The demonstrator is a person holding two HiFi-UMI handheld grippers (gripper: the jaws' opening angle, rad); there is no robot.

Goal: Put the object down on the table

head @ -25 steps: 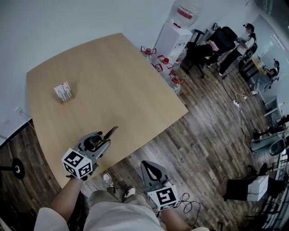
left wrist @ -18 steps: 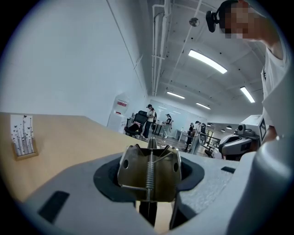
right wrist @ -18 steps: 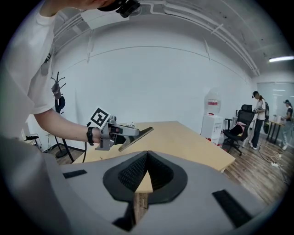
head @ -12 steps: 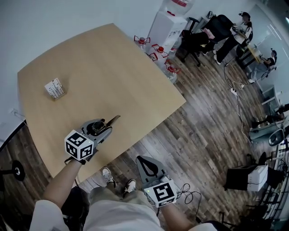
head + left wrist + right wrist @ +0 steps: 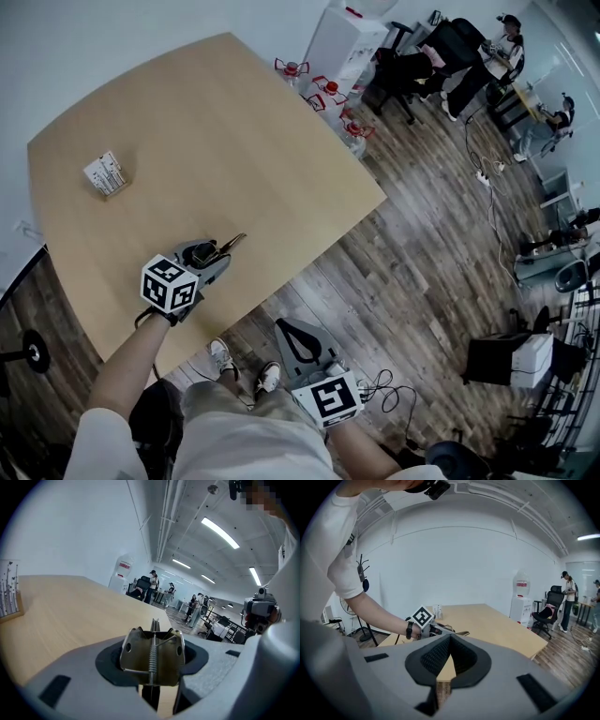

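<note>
One clip [image 5: 152, 654] gripped by left gripper [image 5: 216, 253], over table [image 5: 244, 131] near front edge.

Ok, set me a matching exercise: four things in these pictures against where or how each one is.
1 left gripper
2 right gripper
3 small box
4 water dispenser

A stands beyond the table's far corner
B shut on a metal clip
C lies on the table
D shut, with nothing between its jaws

Pairs: 1-B, 2-D, 3-C, 4-A
</note>
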